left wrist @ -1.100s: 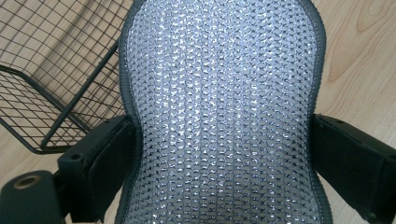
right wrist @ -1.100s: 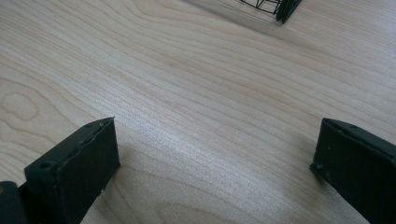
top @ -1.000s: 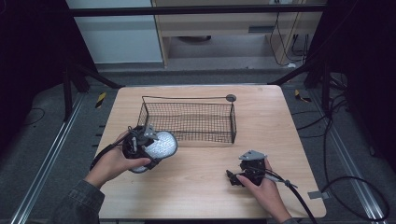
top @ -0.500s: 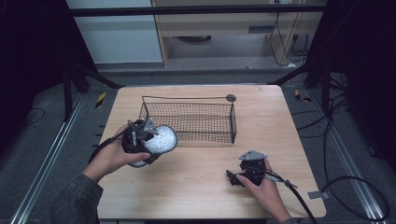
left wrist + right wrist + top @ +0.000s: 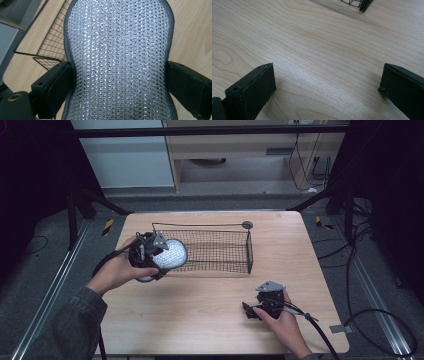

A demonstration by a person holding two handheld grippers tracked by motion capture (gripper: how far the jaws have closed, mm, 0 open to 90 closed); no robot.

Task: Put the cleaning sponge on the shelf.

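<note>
Spreading under everything is a pale wood-grain table (image 5: 200,310) with rounded corners, standing on grey carpeted floor (image 5: 50,270) crossed by metal rails and loose black cables, with a light wooden cabinet (image 5: 240,150) and a white panel behind it in a dim room. A black wire basket (image 5: 220,251) sits toward the far middle of the table. The left gripper (image 5: 150,255) hangs above the table at the basket's near left corner, its jaws clamped on either side of a silvery mesh pad (image 5: 117,62) with a dark bound edge. The right gripper (image 5: 263,304) rests low at the table's near right, well apart from the basket, its jaws spread wide over bare wood with nothing between them.
</note>
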